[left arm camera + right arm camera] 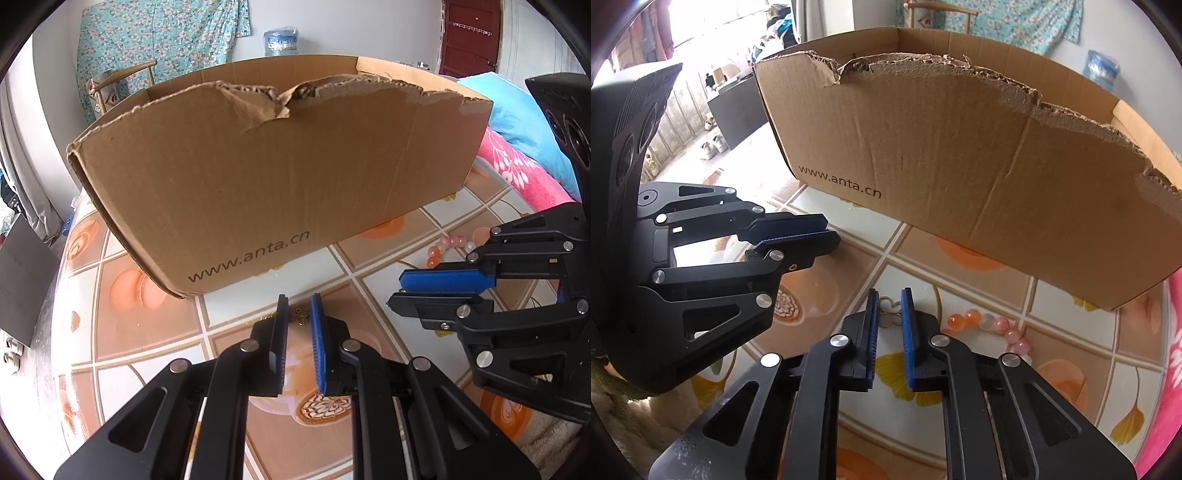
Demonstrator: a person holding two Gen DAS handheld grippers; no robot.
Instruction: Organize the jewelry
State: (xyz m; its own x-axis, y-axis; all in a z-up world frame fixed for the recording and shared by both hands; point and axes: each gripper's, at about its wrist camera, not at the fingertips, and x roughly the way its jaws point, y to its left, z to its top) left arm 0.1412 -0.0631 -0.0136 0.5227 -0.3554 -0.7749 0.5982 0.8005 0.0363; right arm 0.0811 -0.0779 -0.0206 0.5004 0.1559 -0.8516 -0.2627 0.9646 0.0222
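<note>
L gripper (300, 310), black frame w/ blue ribbed pads: jaws narrow, a small gap between the pads. Just past the tips, in that gap, lies a small bronze-coloured filigree charm (300, 318) on the tablecloth; pads don't visibly press it, so can't say it's gripped. Seen from the R wrist cam, the L gripper (827, 230) looks nearly closed, pads almost together.

R gripper (889, 306), same black-and-blue build: jaws also narrow, gap left between pads. Between the tips sits a thin gold-coloured wire clover-shaped piece (889, 312), flat on the cloth; contact w/ pads unclear. From the L wrist cam the R gripper (397, 290) comes in from the right, turned sideways, blue pad on top, pads close together.

Near the R gripper, just to its right, a string of round orange, pink & white beads (988, 326) lies curved on the cloth; same beads (447, 248) show in the L view beyond the R gripper's tip.

Surface: a tablecloth (1082, 325) w/ tile pattern, orange macarons, latte cups, yellow ginkgo leaves.

Behind both grippers stands a large open brown cardboard box (258, 177), top edge torn & ragged, "www.anta.cn" printed low on its front wall. Jewelry pieces all lie in front of the box, apart from it.

Far right: pink floral fabric (524, 177) & a blue pillow (517, 118).
</note>
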